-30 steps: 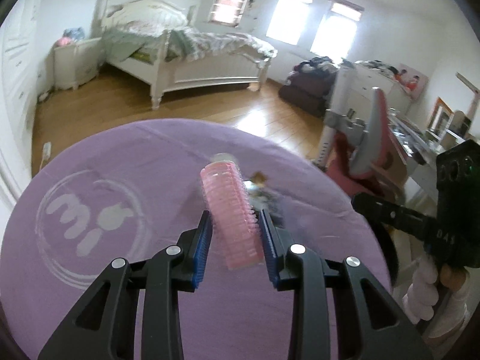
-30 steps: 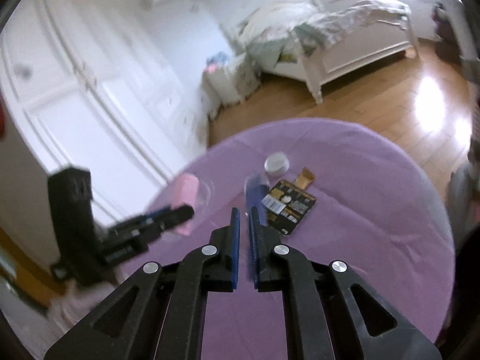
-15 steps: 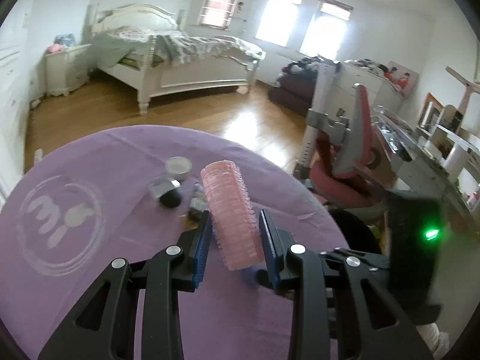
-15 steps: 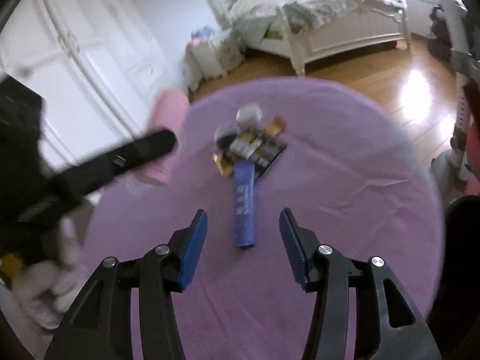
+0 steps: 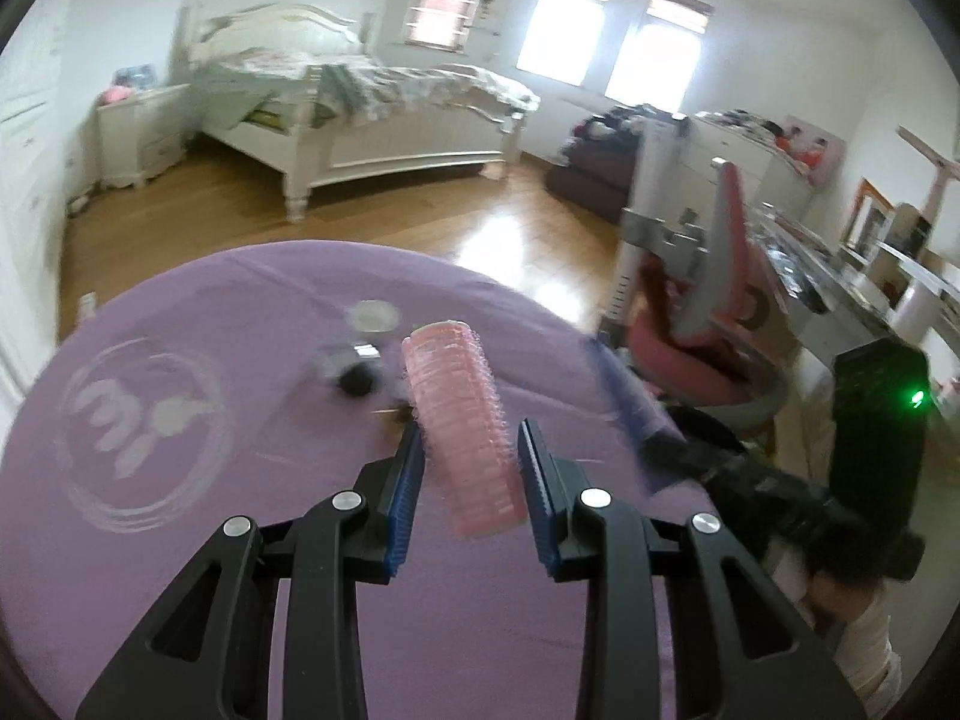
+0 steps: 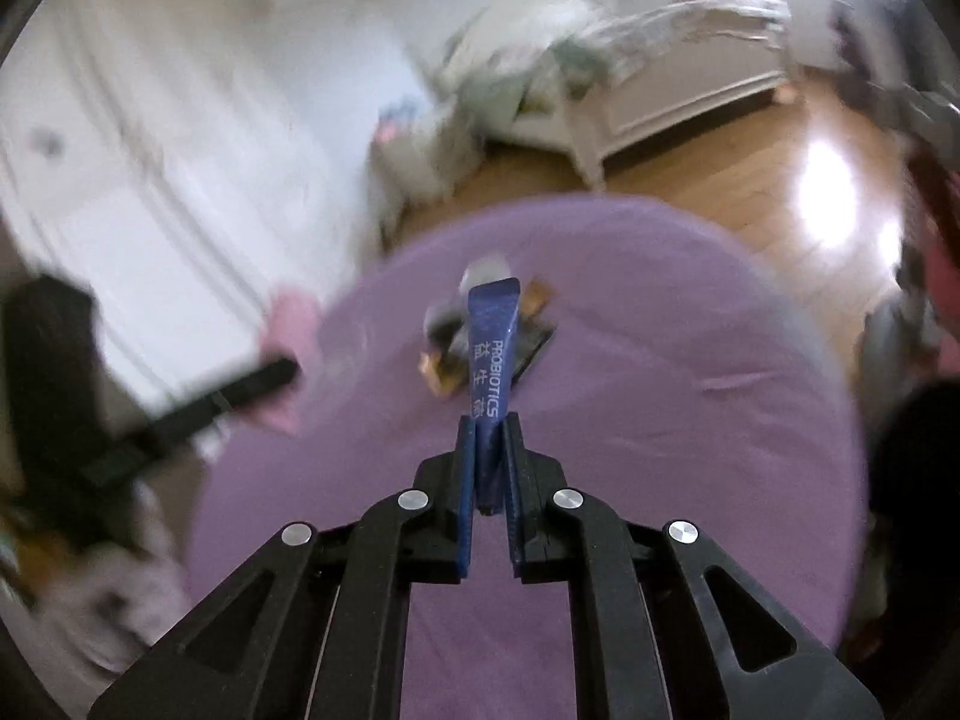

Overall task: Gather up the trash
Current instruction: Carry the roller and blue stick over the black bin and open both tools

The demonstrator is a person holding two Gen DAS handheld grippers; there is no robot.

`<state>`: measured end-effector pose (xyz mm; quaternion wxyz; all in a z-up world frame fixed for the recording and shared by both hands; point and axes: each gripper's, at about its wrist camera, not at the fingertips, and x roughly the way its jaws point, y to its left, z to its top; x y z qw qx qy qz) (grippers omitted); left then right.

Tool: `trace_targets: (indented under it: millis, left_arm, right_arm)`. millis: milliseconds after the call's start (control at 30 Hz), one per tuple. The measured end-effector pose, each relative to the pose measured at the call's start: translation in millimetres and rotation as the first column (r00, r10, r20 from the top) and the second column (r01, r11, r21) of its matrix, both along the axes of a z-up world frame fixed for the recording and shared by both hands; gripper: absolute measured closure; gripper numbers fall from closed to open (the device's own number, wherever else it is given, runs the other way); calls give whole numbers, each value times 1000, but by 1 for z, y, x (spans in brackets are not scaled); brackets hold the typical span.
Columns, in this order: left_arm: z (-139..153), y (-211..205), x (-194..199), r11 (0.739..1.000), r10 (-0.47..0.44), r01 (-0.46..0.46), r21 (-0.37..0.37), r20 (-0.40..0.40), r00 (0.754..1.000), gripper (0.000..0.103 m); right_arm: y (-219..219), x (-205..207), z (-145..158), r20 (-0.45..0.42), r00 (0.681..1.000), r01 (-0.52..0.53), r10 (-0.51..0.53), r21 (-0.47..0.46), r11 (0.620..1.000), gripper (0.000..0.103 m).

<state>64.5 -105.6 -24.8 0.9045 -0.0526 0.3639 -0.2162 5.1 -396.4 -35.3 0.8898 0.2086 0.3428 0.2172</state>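
So the big change: the blue probiotics sachet (image 6: 492, 354) has been picked up. Half a second back it was lying flat on the purple tablecloth (image 6: 690, 420) with the right gripper (image 6: 487, 474) spread wide over it; now the jaws are clamped on its lower end and it's sticking straight out ahead of the fingers, lifted clear of the cloth. It can be spotted from the left wrist view too, as a blurry blue strip (image 5: 618, 396) poking up off to the right.

The left gripper (image 5: 471, 480) hasn't really changed its job. The pink hair roller (image 5: 462, 426) is still pinched between the blue pads (image 5: 405, 492), same as a second ago, held up over the table.

What's left on the table is a small pile near the middle: a dark snack wrapper (image 6: 531, 342) with something gold-brown at its edge, a pale round lid or cap (image 5: 373, 317), and a small dark roundish thing (image 5: 357, 381) that's too blurred to be named.

For the task, that probably means both grippers are loaded, so a trip to a bin would be needed before anything else can be grabbed. No bin can be made out for sure in either view. The right view is pretty smeared, so some quick motion is likely going on.
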Motion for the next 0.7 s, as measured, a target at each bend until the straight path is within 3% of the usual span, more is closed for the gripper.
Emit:
trace_targets:
  millis: [133, 267, 467, 700]
  left_arm:
    - [1, -51, -1, 993, -119, 119, -26, 2, 993, 71]
    - [-1, -108, -6, 970, -238, 238, -49, 7, 971, 71]
    - [-13, -184, -13, 926, -373, 371, -65, -18, 928, 71]
    - [-21, -224, -13, 905, -424, 422, -52, -46, 905, 71]
  right_arm:
    - [-73, -39, 19, 54, 980, 189, -192, 57, 980, 93]
    - [-124, -70, 27, 78, 947, 307, -311, 57, 950, 93]
    - [-177, -102, 7, 45, 905, 421, -423, 42, 906, 93]
    - [-210, -120, -17, 15, 876, 481, -482, 47, 876, 93]
